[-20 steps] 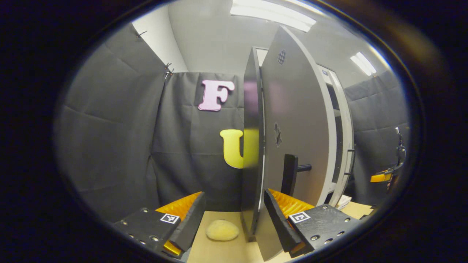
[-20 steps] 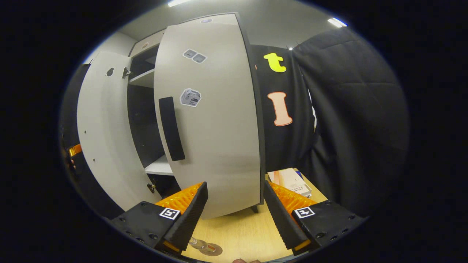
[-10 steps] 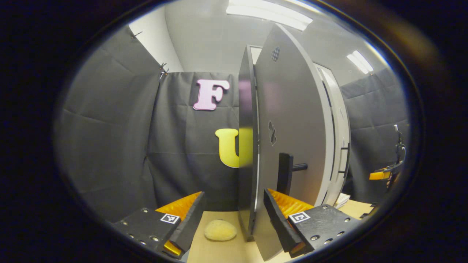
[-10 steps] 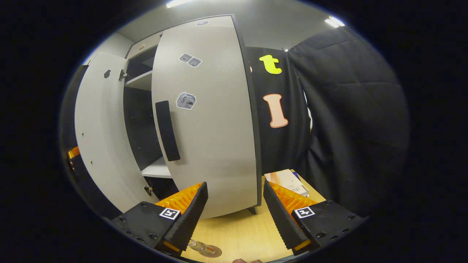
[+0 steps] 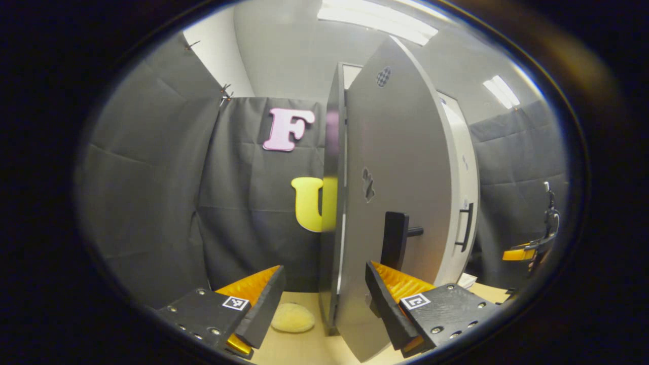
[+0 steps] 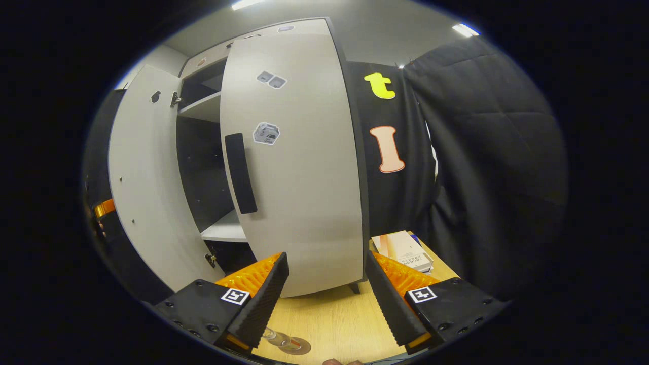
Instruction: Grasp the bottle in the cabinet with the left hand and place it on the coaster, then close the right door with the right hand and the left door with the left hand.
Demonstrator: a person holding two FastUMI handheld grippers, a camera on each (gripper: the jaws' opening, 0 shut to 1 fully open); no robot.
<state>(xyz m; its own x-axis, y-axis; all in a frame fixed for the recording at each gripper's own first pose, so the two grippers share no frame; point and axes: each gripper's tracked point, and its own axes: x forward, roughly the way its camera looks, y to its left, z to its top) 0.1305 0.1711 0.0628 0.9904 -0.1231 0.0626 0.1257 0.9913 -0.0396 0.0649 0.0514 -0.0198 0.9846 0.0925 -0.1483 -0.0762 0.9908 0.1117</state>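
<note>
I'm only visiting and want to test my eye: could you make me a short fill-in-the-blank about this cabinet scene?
1. The handle on the right door is coloured ____.
2. The left door stands ____.
3. The table under the cabinet is made of ____.
4. Both grippers' jaws are ____, holding nothing.

Missing words: black; open; wood; open

1. i'm in a recording booth, not a home: black cloth [image 6: 487, 152] hangs as walls on every side.
2. a small grey cabinet [image 6: 299, 167] stands on a wooden table [image 6: 334, 319], set up like a prop.
3. office strip lights [image 5: 375, 20] run overhead.
</note>
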